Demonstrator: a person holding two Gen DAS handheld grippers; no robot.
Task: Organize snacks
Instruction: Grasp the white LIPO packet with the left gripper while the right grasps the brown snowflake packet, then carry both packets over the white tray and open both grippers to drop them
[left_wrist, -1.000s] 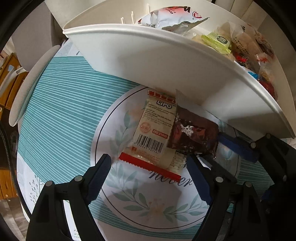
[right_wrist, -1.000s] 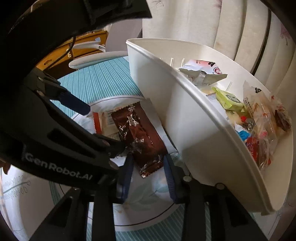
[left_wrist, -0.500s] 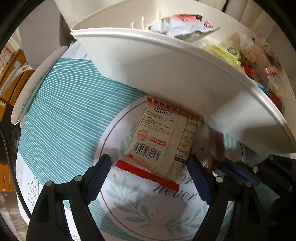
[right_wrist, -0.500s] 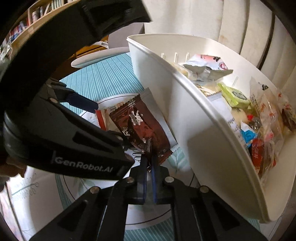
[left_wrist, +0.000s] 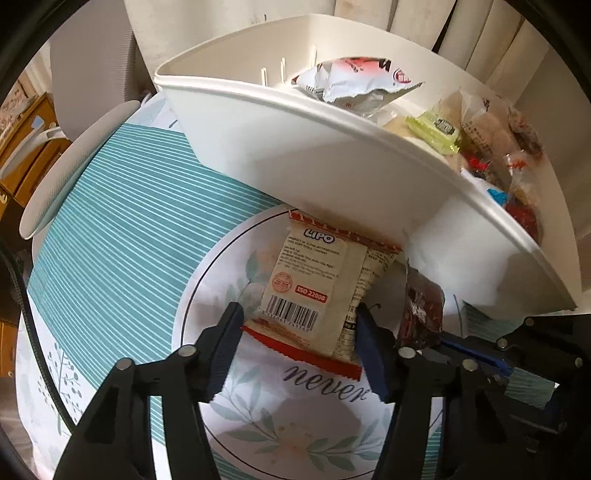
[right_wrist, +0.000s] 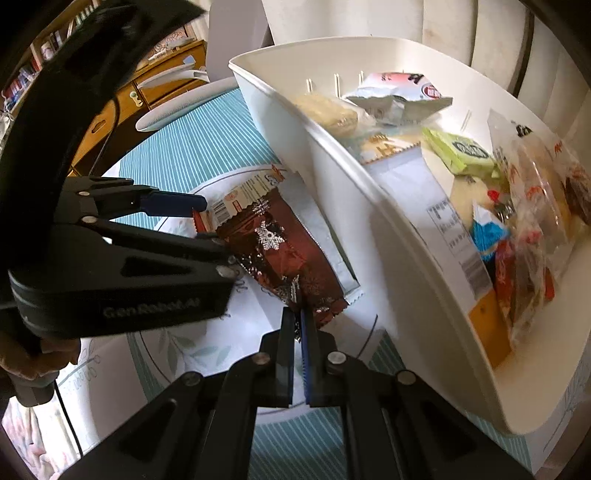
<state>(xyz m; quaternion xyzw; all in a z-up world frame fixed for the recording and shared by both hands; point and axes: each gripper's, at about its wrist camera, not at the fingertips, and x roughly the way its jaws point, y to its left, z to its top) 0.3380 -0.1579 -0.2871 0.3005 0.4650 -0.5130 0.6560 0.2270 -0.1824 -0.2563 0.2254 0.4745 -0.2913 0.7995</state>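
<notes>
A cream LiPO cracker packet (left_wrist: 317, 291) with a red bottom edge lies on the tablecloth in front of the white bin (left_wrist: 295, 147). My left gripper (left_wrist: 299, 332) points down at it, its jaws closing, and the blue pads (left_wrist: 229, 332) touch both side edges of the packet. My right gripper (right_wrist: 299, 321) is shut on the lower corner of a brown foil snack packet (right_wrist: 280, 254). That brown packet (left_wrist: 421, 314) hangs tilted just right of the cracker packet (right_wrist: 221, 210). In the right wrist view the left gripper (right_wrist: 199, 218) sits at the left.
The white bin (right_wrist: 369, 206) holds several snack packets, among them a red-and-white bag (left_wrist: 354, 81) and a green one (right_wrist: 458, 151). A teal striped tablecloth (left_wrist: 129, 206) covers the round table. A white chair (left_wrist: 74, 166) stands at its far left edge, with a wooden cabinet (right_wrist: 122, 107) beyond it.
The right gripper shut on the brown packet's corner and pulled it off the cracker packet to the right. The left gripper's jaws narrowed from wide apart onto the cracker packet's sides.
</notes>
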